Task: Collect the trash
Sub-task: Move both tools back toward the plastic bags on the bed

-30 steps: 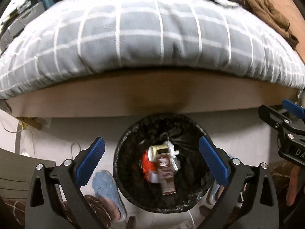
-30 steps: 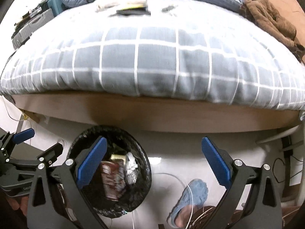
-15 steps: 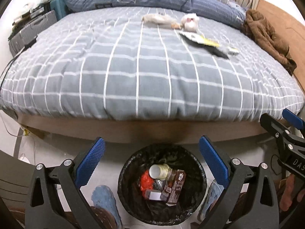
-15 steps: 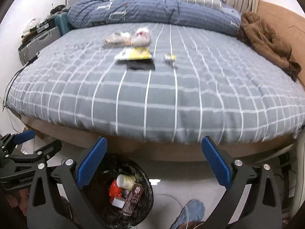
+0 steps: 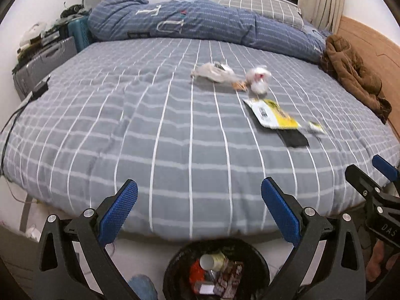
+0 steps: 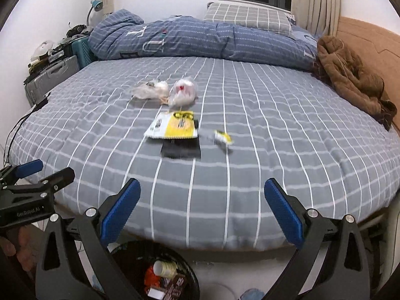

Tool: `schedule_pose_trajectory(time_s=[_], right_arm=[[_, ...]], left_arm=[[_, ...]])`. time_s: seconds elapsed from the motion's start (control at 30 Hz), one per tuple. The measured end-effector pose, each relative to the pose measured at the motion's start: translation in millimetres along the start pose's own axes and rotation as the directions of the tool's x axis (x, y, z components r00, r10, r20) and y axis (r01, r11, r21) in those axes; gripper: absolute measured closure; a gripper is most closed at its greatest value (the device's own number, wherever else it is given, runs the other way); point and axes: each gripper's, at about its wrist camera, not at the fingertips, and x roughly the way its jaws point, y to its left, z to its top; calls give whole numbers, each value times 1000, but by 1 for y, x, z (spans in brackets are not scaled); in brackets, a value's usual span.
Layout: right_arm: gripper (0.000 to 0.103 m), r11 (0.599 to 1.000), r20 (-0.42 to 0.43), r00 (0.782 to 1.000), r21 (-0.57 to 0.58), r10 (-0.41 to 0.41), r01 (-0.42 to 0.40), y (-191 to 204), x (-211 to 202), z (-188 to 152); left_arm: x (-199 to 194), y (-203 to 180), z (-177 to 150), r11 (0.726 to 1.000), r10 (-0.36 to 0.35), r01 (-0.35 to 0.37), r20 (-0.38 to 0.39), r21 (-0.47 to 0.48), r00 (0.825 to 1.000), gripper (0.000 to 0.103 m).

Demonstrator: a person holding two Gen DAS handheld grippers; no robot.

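Trash lies on the grey checked bed (image 5: pixel 150 125) (image 6: pixel 275 137): a yellow-and-white packet (image 5: pixel 272 113) (image 6: pixel 173 125) over a black flat piece (image 5: pixel 295 138) (image 6: pixel 181 151), a small yellow wrapper (image 5: pixel 315 127) (image 6: pixel 222 137), a crumpled clear bag (image 5: pixel 212 71) (image 6: pixel 150 90) and a white wad (image 5: pixel 258 80) (image 6: pixel 182 93). A black-lined bin (image 5: pixel 216 271) (image 6: pixel 155 275) on the floor at the bed's foot holds a cup, a red wrapper and a brown packet. My left gripper (image 5: pixel 198 211) and right gripper (image 6: pixel 202 212) hang open and empty above the bin, short of the bed.
A rolled blue duvet (image 5: pixel 200 22) and a checked pillow (image 6: pixel 247 16) lie at the bed's head. A brown garment (image 5: pixel 350 72) is heaped on the right by the wooden headboard. Suitcases (image 5: pixel 45 60) with clutter stand at the left wall. A blue slipper (image 5: pixel 142 287) shows beside the bin.
Both views have tilted up from the bin to the bed top. The bin has dropped to the bottom edge and the trash on the bed has come into view. Both grippers stayed open.
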Motion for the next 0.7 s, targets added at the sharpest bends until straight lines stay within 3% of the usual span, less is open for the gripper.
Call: schedule_pose_trajectory(time_s=[0.7], right_arm=[[9, 1000, -7, 1000, -18, 21, -21, 8, 108, 89]], left_arm=[[102, 8, 118, 1000, -1, 1, 31, 3, 1000, 6]])
